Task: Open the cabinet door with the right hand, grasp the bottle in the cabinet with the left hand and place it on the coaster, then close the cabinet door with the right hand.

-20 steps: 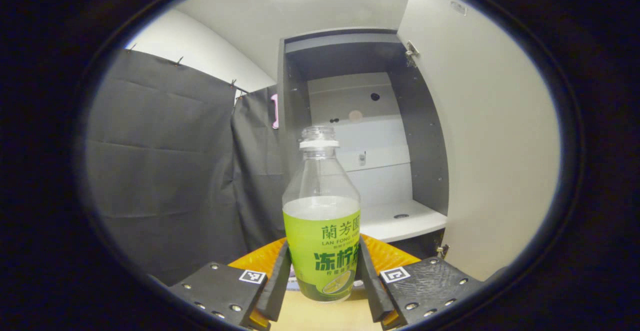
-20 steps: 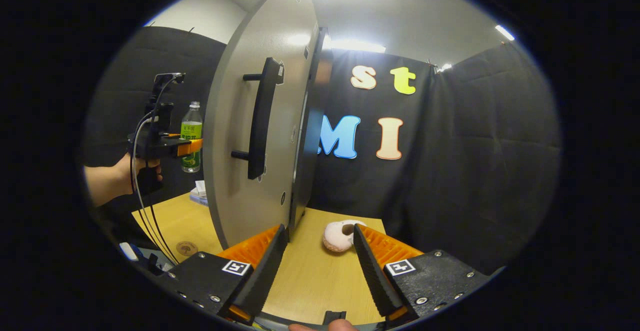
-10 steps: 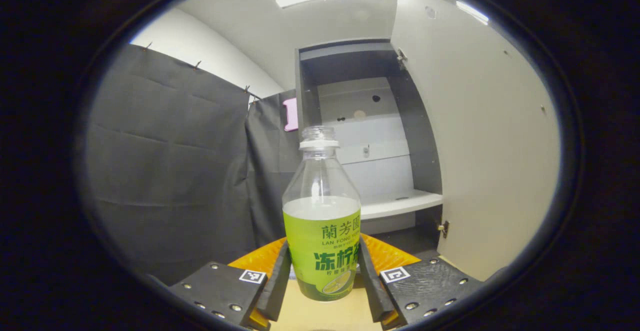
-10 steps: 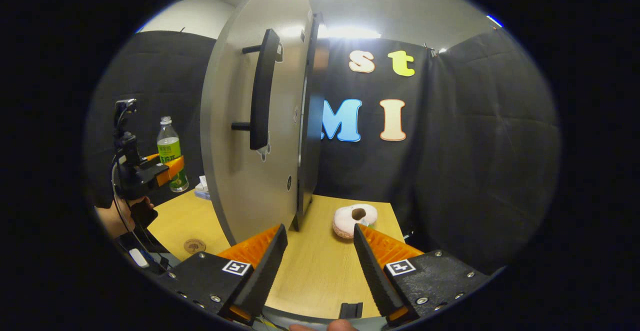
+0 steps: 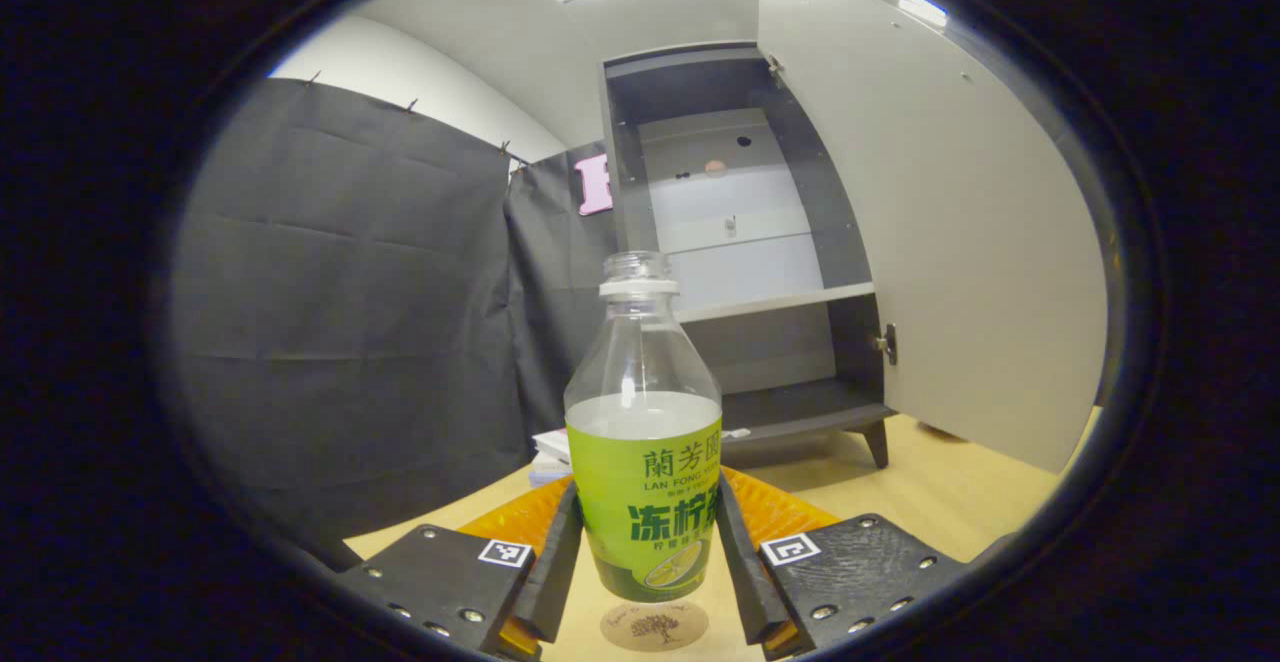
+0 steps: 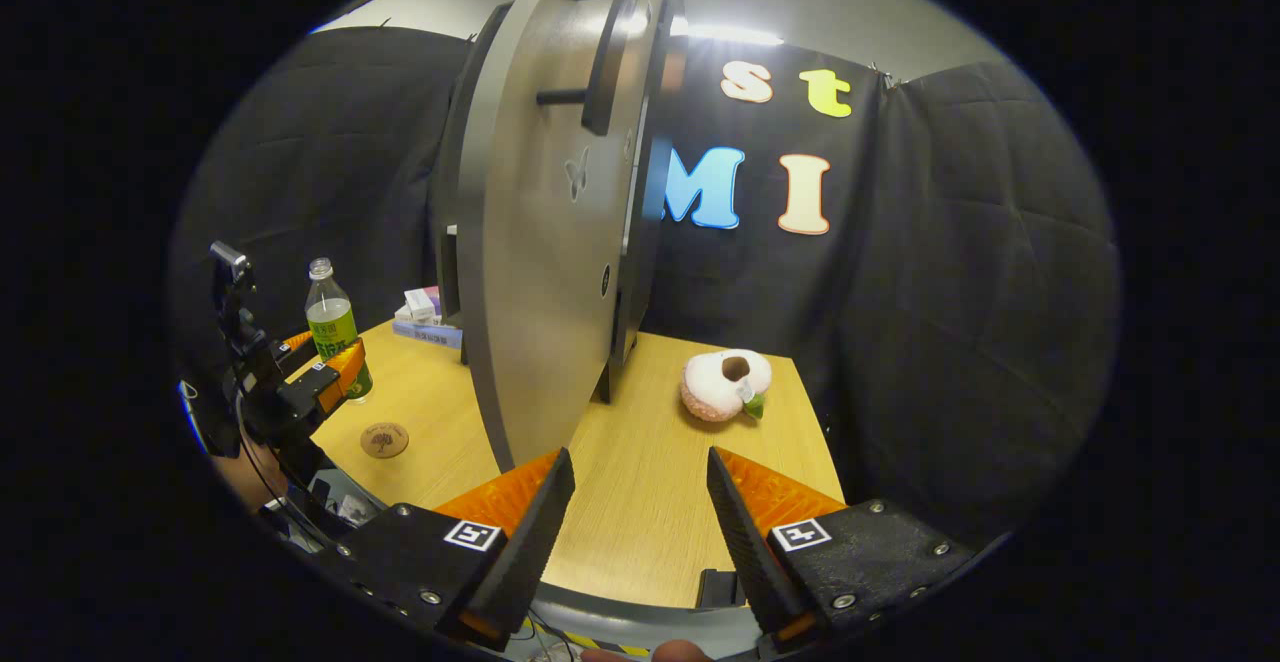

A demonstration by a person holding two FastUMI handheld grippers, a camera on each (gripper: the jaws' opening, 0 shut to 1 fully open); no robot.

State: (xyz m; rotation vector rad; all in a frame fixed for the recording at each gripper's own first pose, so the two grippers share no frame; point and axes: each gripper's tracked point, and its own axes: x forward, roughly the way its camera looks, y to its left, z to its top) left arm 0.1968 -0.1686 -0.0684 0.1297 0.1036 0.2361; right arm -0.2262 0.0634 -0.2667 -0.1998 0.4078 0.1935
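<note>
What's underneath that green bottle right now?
Below the bottle, held by the left gripper, the round coaster lies on the wooden table. The bottle's base appears slightly above it. The coaster's far edge is hidden behind the bottle.

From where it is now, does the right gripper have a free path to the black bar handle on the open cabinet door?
Probably yes. The right gripper is open and holds nothing, and nothing stands between it and the black bar handle on the grey cabinet door. The handle sits high, so the gripper must rise.
</note>
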